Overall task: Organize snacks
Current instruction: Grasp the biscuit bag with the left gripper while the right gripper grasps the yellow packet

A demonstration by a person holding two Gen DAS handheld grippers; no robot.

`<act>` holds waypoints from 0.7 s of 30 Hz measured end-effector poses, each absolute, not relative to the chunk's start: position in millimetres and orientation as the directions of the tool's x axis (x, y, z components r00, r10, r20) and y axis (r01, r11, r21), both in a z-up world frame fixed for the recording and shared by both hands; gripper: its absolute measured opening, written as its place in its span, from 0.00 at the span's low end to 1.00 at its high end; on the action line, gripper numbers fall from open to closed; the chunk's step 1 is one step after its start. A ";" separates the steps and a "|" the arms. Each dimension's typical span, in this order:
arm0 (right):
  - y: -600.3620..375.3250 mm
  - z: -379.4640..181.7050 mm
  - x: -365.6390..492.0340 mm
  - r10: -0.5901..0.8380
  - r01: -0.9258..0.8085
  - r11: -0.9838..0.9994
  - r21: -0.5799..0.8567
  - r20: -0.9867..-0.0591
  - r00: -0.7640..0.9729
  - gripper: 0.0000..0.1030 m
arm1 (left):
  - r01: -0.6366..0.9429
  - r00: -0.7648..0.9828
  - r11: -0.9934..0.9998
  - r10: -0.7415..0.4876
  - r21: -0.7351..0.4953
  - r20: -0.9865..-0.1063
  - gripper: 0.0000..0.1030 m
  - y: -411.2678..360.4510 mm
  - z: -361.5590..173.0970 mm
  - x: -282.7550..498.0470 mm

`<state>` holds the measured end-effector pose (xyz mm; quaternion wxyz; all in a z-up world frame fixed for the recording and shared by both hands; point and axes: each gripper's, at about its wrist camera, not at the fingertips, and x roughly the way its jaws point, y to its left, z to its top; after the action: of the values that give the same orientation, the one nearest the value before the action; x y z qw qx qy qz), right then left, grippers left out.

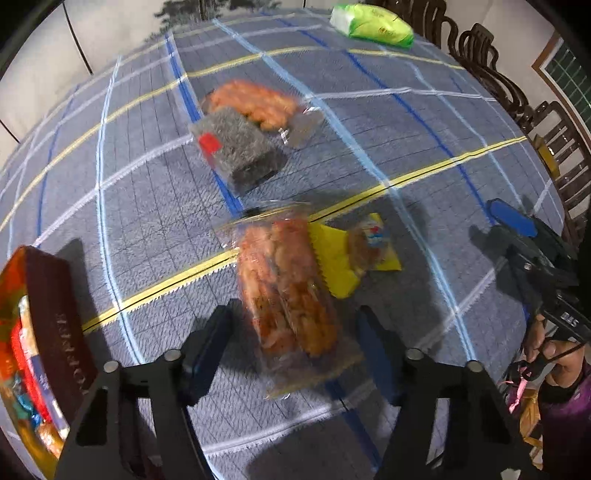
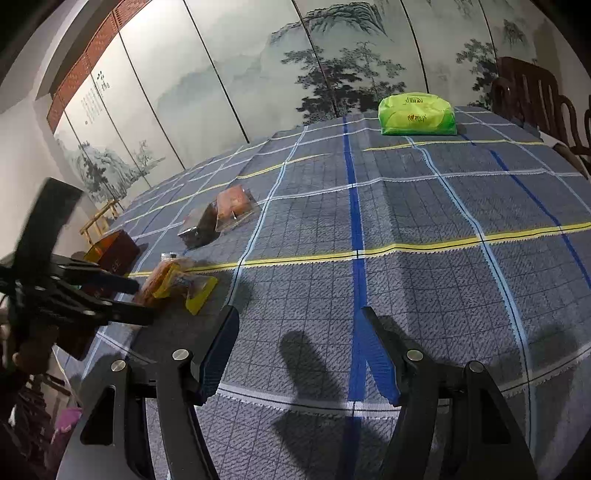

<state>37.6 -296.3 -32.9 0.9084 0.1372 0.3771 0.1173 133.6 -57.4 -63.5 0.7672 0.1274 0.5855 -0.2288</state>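
My left gripper (image 1: pixel 295 332) is open, its fingers on either side of a clear pack of orange-red snacks (image 1: pixel 291 295) lying on the tablecloth, not closed on it. A yellow snack packet (image 1: pixel 354 254) lies against that pack. Farther off lie a grey pack with a red label (image 1: pixel 236 147) and a clear pack of orange snacks (image 1: pixel 255 99). A dark red box (image 1: pixel 55 332) holding several snacks stands at the left. My right gripper (image 2: pixel 301 339) is open and empty over bare cloth; it also shows at the right of the left wrist view (image 1: pixel 517 229). The left gripper shows in the right wrist view (image 2: pixel 133 299).
A green tissue pack (image 1: pixel 373 24) lies at the far side of the table, also in the right wrist view (image 2: pixel 417 114). Dark wooden chairs (image 1: pixel 535 122) line the right edge. A painted screen wall (image 2: pixel 258 74) stands behind the plaid tablecloth (image 2: pixel 406 229).
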 end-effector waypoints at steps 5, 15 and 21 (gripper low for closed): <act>-296.3 -33.9 39.8 0.331 -0.121 0.930 0.347 -0.650 0.684 0.66 | 0.506 0.223 0.861 -0.199 -0.061 -0.954 0.59 -56.3 -63.9 146.8; -290.1 -32.0 44.8 0.385 -0.169 0.913 0.372 -0.644 0.661 0.67 | 0.442 0.350 0.897 -0.179 -0.007 -0.920 0.34 -48.0 -50.5 112.4; -236.7 -12.2 53.8 0.531 -0.461 0.838 0.293 -0.634 0.562 0.67 | 0.379 0.408 0.924 -0.222 -0.057 -0.886 0.34 -20.0 -14.4 68.2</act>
<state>53.8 -236.7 -12.2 0.8825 0.0469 0.3743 0.2809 68.2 -20.0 -14.4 0.8354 0.0766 0.5136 -0.1800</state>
